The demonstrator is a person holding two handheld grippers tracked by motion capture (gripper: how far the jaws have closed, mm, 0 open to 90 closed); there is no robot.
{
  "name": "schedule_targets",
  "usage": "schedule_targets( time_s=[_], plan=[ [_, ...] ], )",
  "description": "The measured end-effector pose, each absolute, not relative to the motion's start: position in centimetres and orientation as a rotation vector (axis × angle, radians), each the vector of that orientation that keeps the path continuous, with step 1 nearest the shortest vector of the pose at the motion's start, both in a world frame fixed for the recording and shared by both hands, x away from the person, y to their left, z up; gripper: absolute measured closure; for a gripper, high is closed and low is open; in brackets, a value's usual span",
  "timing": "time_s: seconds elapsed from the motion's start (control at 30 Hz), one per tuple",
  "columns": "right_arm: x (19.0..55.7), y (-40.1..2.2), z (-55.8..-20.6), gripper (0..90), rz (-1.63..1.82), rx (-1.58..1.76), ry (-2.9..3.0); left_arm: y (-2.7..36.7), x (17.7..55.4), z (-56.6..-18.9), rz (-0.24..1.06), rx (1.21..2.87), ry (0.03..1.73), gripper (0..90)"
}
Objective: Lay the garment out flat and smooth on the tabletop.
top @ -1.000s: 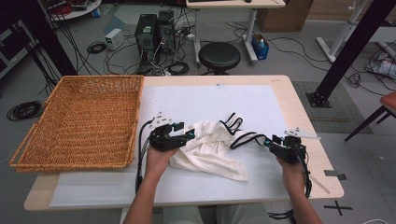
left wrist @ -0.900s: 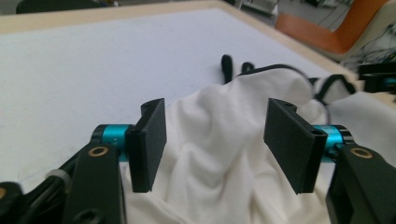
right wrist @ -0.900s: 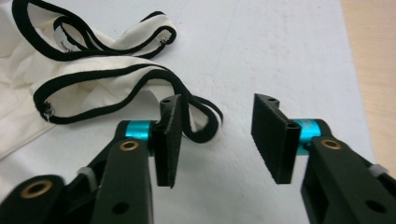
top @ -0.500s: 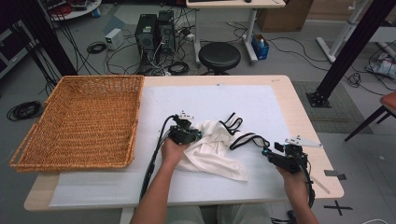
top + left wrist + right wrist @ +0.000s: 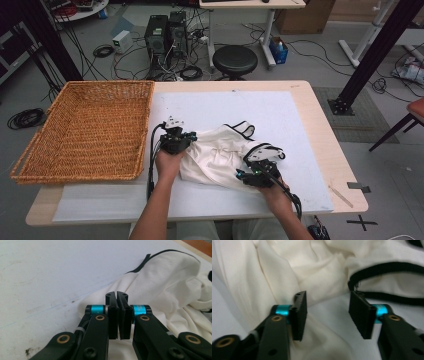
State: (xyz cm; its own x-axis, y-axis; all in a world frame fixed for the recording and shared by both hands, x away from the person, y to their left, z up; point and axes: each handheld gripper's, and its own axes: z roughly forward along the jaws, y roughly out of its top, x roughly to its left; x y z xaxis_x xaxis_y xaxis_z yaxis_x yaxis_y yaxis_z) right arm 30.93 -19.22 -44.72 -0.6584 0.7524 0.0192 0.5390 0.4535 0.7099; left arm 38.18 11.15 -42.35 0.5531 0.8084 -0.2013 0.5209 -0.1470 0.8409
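Observation:
A white garment (image 5: 220, 155) with black trim lies crumpled on the white sheet in the middle of the table. My left gripper (image 5: 186, 138) sits at its left edge. In the left gripper view, that gripper (image 5: 116, 297) has its pads pressed together on the edge of the cloth (image 5: 170, 290). My right gripper (image 5: 248, 169) is at the garment's lower right side. Its jaws have just been closing, but in the right gripper view the right gripper (image 5: 328, 310) is still apart, with folds of cloth (image 5: 312, 270) under it and a black strap (image 5: 387, 267) by its right pad.
A large wicker basket (image 5: 100, 84) takes up the left part of the table (image 5: 320, 130). A white sheet (image 5: 225, 107) covers the table's middle and right. Beyond the far edge stand a black stool (image 5: 235, 59), computer cases and cables on the floor.
The left gripper's jaws have shut at the garment's left edge. The right hand has moved left from the table's right side to the garment's lower right edge.

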Motion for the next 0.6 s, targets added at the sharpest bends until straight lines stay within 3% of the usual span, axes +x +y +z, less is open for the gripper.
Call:
schedule_targets(
  time_s=[0.07,0.1,0.2,0.4,0.53,0.6],
  plan=[
    [30.9,-19.9,-44.5,85.5,1.009,1.098,2.42,11.0,37.9,-42.1,0.368,1.804,1.073,87.1],
    [30.8,-20.3,-44.5,90.0,1.01,1.102,2.424,10.9,37.7,-41.9,0.375,1.796,1.061,84.6],
    [30.6,-21.9,-44.7,90.0,1.048,1.138,2.41,10.9,37.4,-41.3,0.393,1.732,1.059,64.8],
    [30.6,-24.7,-44.4,89.7,1.12,1.272,2.293,11.2,37.2,-40.8,0.432,1.663,1.062,49.1],
    [31.1,-23.2,-43.9,53.0,1.224,1.31,2.308,11.2,37.3,-40.8,0.422,1.643,1.059,43.7],
    [31.3,-21.3,-44.2,50.3,1.201,1.256,2.382,11.0,37.3,-40.8,0.419,1.641,1.047,42.8]
  ],
)
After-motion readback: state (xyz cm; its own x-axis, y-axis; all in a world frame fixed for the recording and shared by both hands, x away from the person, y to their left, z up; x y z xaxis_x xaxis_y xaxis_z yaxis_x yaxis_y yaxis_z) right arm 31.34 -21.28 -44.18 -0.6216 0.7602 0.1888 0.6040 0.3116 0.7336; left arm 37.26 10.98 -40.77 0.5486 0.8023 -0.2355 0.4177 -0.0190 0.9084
